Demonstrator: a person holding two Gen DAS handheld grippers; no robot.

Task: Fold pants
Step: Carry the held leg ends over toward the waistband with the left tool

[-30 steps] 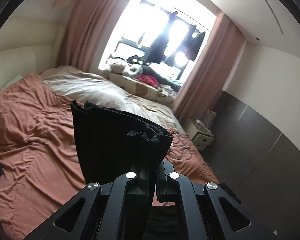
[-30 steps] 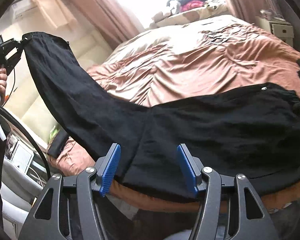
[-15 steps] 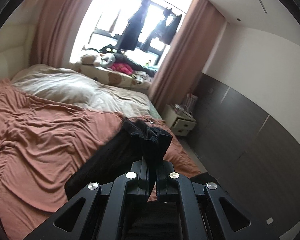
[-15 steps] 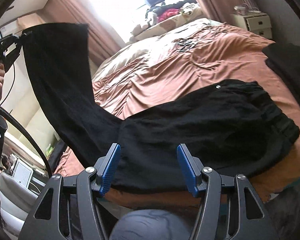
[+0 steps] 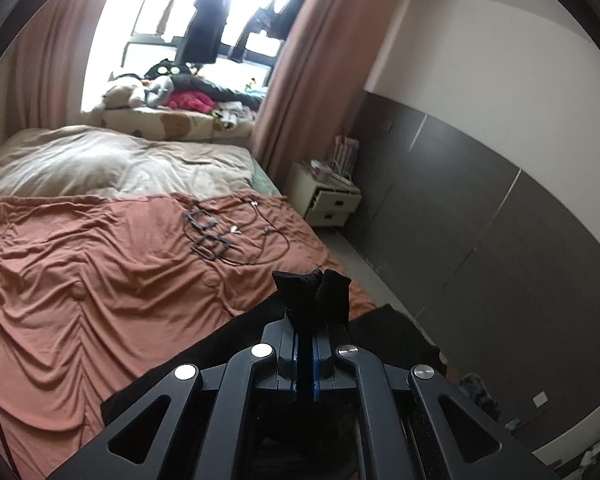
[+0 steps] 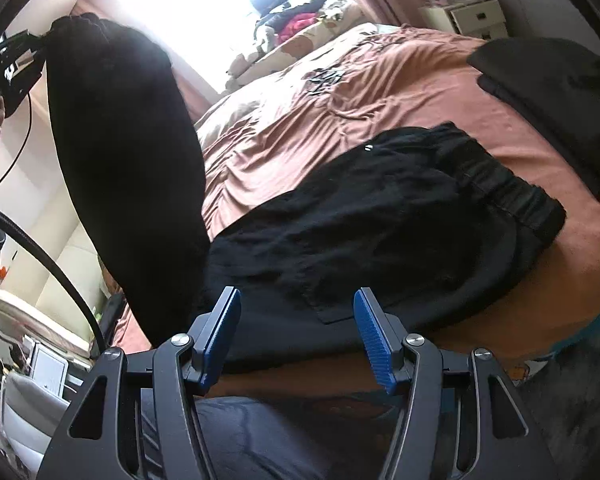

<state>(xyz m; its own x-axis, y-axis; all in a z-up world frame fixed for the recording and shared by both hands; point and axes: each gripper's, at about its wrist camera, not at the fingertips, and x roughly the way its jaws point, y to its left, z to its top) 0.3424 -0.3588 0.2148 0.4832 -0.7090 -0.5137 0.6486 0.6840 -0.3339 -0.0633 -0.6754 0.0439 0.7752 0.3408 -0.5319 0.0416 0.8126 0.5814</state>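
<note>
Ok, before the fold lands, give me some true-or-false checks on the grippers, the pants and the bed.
1. The left gripper is clamped on the pants. True: black fabric bunches out between its closed jaws.
2. The right gripper is gripping the waistband. False: its jaws stand open with nothing pinched, hovering over the near edge of the pants.
3. The waistband end lies on the brown bedspread. True.
4. The pant legs lie flat on the bed. False: they are lifted up, hanging from the left gripper.
5. Tangled cables lie on the bedspread. True.
6. The nightstand drawers are all shut. False: the upper drawer is pulled partly out.
</note>
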